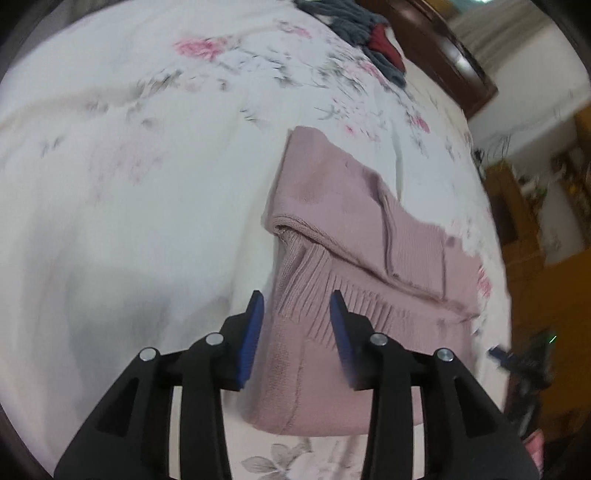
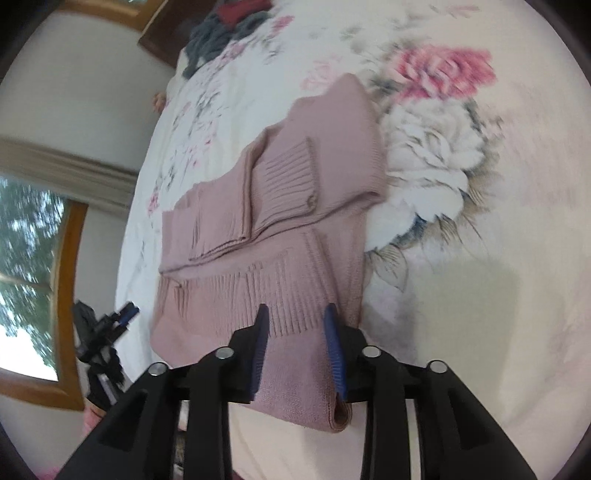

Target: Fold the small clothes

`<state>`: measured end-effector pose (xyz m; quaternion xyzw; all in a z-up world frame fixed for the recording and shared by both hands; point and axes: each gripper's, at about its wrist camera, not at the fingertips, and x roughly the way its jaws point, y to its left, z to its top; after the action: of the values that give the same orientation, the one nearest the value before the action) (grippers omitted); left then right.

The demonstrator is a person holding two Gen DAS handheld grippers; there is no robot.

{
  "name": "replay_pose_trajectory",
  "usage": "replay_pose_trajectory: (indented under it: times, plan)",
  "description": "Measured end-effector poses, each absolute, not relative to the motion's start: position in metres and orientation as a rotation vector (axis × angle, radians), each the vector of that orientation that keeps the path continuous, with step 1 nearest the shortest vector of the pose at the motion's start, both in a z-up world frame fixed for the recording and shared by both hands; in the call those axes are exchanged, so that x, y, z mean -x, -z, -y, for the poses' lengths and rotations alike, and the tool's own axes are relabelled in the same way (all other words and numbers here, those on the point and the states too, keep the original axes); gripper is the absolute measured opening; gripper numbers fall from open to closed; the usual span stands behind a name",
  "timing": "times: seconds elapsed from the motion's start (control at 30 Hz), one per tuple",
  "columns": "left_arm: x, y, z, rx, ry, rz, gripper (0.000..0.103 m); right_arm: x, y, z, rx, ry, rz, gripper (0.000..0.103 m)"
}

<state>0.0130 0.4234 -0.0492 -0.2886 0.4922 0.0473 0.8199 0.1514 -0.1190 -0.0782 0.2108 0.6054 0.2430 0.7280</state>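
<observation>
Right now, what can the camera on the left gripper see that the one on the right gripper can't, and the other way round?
Only the left wrist view shows the wooden furniture beside the bed and the right gripper at the picture's edge.

Only the right wrist view shows the window with trees outside, the large pink and white flowers printed on the bedspread, and the left gripper at the picture's edge.

Both show the partly folded pink sweater on the floral bedspread, the grey and red clothes pile at the far end, and open jaws over the sweater's near edge.
</observation>
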Motion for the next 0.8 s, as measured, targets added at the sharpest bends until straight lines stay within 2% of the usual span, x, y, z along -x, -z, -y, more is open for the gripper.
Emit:
replay_pose_trajectory:
  times: [0.1,0.17,0.4,0.5,0.57,0.8]
  plan:
    - [-0.024,0.051,-0.409,0.493,-0.079,-1.072,0.045,-0.153,0.075,0.102,-0.383,-0.554,-1.323,0.038]
    - [-0.033,0.055,-0.399,0.421,-0.053,-1.089,0.051,-0.154,0.075,0.096,-0.353,-0.569,-1.323,0.04]
    - [-0.07,0.08,-0.374,0.255,0.005,-1.161,0.054,-0.164,0.08,0.081,-0.279,-0.577,-1.33,0.046]
    - [-0.079,0.091,-0.361,0.159,-0.014,-1.193,0.045,-0.169,0.082,0.077,-0.248,-0.577,-1.329,0.046]
    - [-0.081,0.092,-0.355,0.12,-0.015,-1.198,0.008,-0.171,0.083,0.074,-0.226,-0.58,-1.329,0.047]
    - [-0.066,0.075,-0.346,0.138,0.04,-1.12,0.008,-0.176,0.088,0.062,-0.134,-0.587,-1.313,0.051]
